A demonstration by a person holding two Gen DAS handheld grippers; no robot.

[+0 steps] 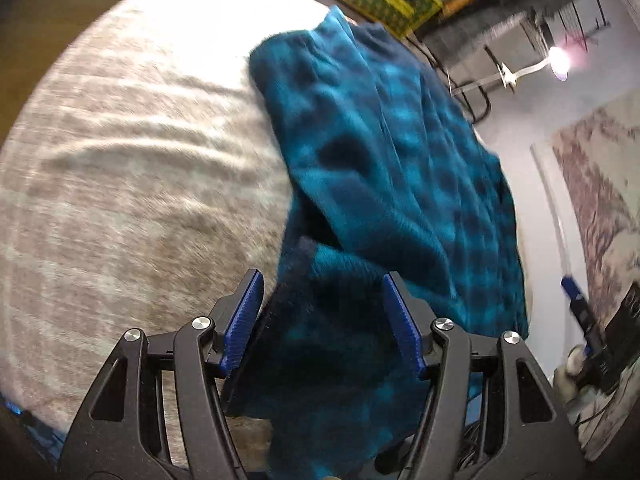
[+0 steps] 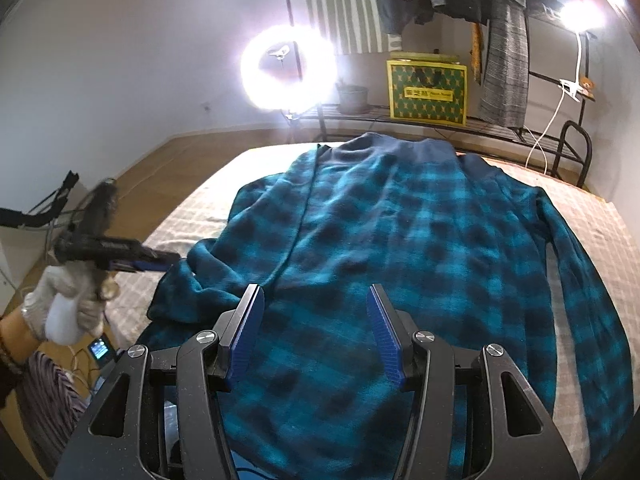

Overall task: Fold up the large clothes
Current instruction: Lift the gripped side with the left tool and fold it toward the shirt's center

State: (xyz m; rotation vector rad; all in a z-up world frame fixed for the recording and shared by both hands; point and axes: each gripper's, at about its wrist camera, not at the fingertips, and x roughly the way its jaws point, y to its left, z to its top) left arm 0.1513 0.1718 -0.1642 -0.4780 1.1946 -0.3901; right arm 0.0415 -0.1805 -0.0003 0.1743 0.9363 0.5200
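Observation:
A large teal and dark blue plaid fleece shirt [image 2: 400, 240] lies spread on the bed, collar toward the far end. Its left sleeve [image 2: 188, 276] is bunched near the bed's left side. My left gripper [image 1: 322, 300] is open, with sleeve fabric [image 1: 320, 340] lying between its blue pads but not clamped. It also shows in the right wrist view [image 2: 160, 262], touching the sleeve edge, held by a gloved hand [image 2: 60, 308]. My right gripper [image 2: 316, 312] is open and empty, hovering over the shirt's lower front.
The bed [image 1: 120, 160] has a beige checked cover. A ring light [image 2: 288, 68], a metal rack with a yellow box [image 2: 426, 90] and hanging clothes [image 2: 504, 60] stand beyond the bed. A wooden floor [image 2: 140, 168] lies to the left.

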